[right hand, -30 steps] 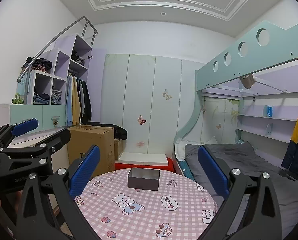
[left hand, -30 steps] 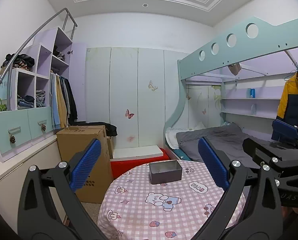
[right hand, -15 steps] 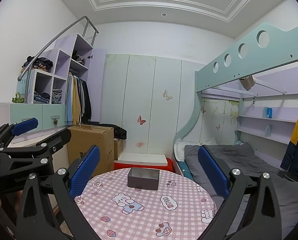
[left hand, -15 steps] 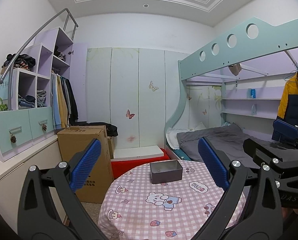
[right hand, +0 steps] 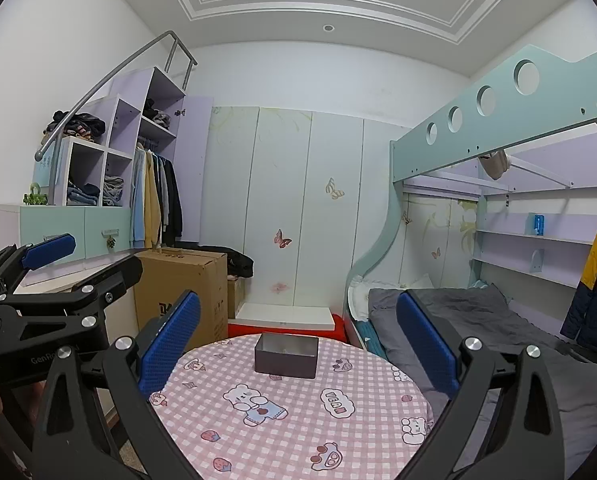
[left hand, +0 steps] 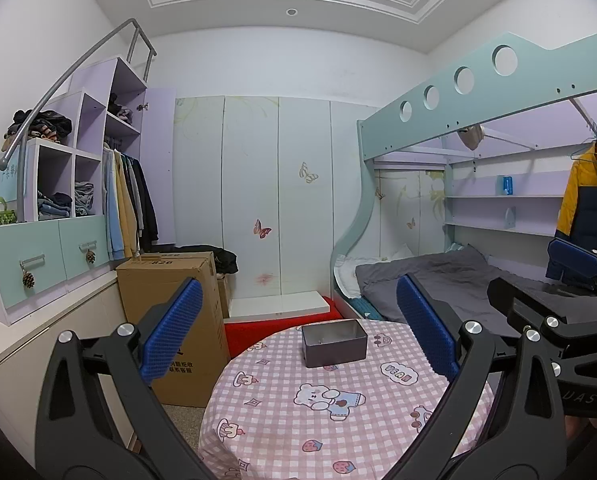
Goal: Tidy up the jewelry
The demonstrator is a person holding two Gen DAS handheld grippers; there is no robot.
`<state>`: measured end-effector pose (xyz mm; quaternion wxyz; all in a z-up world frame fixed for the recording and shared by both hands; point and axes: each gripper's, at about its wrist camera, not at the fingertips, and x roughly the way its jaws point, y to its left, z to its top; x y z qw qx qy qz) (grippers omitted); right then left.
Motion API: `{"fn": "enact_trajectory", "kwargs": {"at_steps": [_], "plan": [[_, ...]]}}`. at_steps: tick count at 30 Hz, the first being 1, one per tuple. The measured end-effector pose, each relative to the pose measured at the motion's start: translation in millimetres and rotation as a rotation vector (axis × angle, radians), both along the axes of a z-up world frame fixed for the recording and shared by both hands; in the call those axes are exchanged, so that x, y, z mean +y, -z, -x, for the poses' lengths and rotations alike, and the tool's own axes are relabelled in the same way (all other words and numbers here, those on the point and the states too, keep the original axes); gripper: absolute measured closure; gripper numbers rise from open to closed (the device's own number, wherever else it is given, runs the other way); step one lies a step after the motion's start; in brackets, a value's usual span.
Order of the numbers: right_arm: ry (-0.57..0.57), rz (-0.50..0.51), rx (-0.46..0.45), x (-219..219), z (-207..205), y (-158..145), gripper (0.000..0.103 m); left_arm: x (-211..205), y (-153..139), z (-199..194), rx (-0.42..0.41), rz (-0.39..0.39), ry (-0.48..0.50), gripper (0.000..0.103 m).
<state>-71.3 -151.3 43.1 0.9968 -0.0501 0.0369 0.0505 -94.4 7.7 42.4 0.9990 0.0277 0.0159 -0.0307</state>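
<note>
Almost nothing has moved since a second ago: both views have edged very slightly toward the round surface, and the box sits a touch lower and larger between the fingers. The left gripper (left hand: 294, 344) has its blue ribbed fingers (left hand: 170, 334) spread wide apart with nothing between them, and the right gripper (right hand: 298, 344) has its own blue fingers (right hand: 169, 340) equally parted and empty. Each gripper shows at the edge of the other's view, side by side and level, both well short of the box.

The small dark grey, open-topped rectangular metal box (left hand: 334, 342) stands upright on the far part of the round surface covered in a pink checked cartoon cloth (left hand: 338, 420), straight ahead of both pairs of fingers. Its long axis runs across the view, left to right. It lies near centre for each gripper, a little right of centre for the left and a little left of centre for the right (right hand: 286, 354), so neither arm looks clearly nearer. No jewelry shows on the cloth, and the inside of the box is too small to read.
</note>
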Motion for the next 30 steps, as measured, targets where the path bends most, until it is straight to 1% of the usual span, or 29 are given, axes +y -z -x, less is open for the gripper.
{"fn": "enact_trajectory", "kwargs": {"at_steps": [30], "plan": [[0.006, 0.001, 0.009, -4.7, -2.3, 4.1, 0.009, -2.3, 0.6, 1.1, 0.002, -0.007, -0.006, 0.007]]}}
